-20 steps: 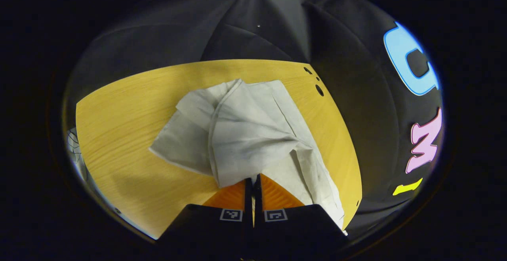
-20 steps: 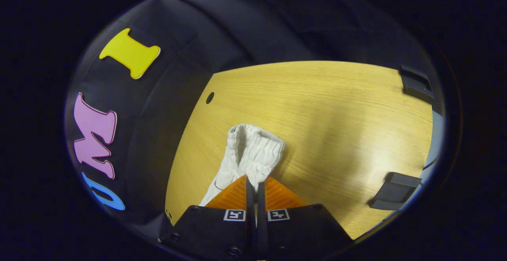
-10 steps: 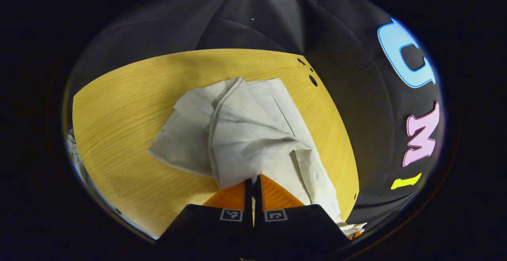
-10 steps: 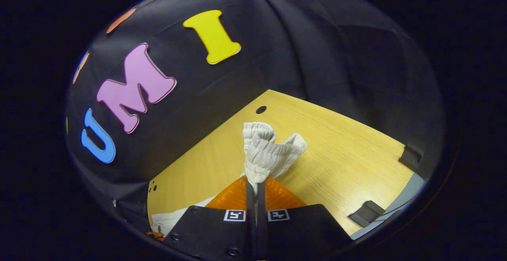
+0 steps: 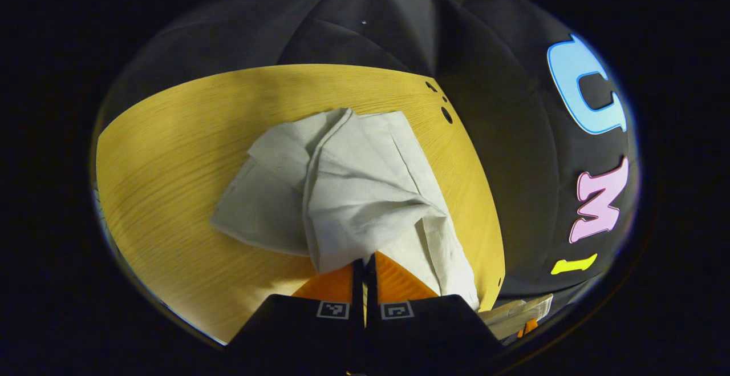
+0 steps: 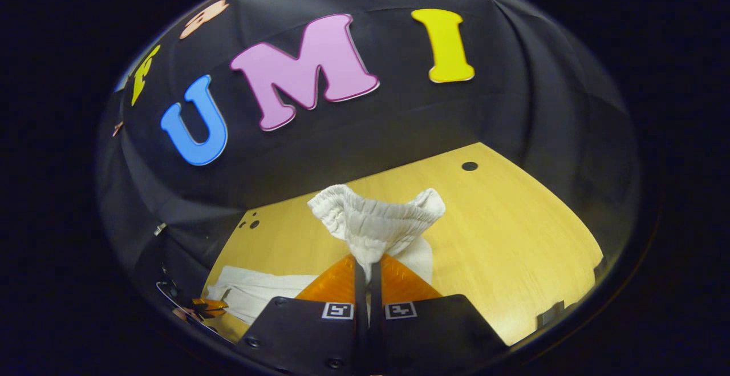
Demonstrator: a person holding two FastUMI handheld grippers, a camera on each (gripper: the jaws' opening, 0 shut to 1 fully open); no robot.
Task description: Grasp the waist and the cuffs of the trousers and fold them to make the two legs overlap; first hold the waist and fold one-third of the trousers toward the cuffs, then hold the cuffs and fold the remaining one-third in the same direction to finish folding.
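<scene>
Pale grey-white trousers (image 5: 353, 188) lie crumpled on the yellow wooden table (image 5: 171, 153). In the left gripper view my left gripper (image 5: 365, 263) is shut on a bunched edge of the leg fabric, which spreads away from the fingers across the table. In the right gripper view my right gripper (image 6: 368, 265) is shut on the gathered elastic waist (image 6: 376, 219), held up off the table and fanned out above the fingers. More of the trousers (image 6: 259, 296) lies flat at lower left there, next to the other gripper (image 6: 202, 307). The right gripper (image 5: 527, 316) peeks in at the lower right of the left gripper view.
Small round holes (image 5: 446, 114) mark the table near its far corner by the black cloth wall. Another hole (image 6: 469, 166) sits near the table's far edge in the right gripper view. A dark bracket (image 6: 550, 313) sits at the table's right edge.
My right gripper has lifted the waist and swung round toward the lettered wall, bringing the left gripper and flat fabric into its view. The left gripper has stayed nearly still, holding the fabric.
</scene>
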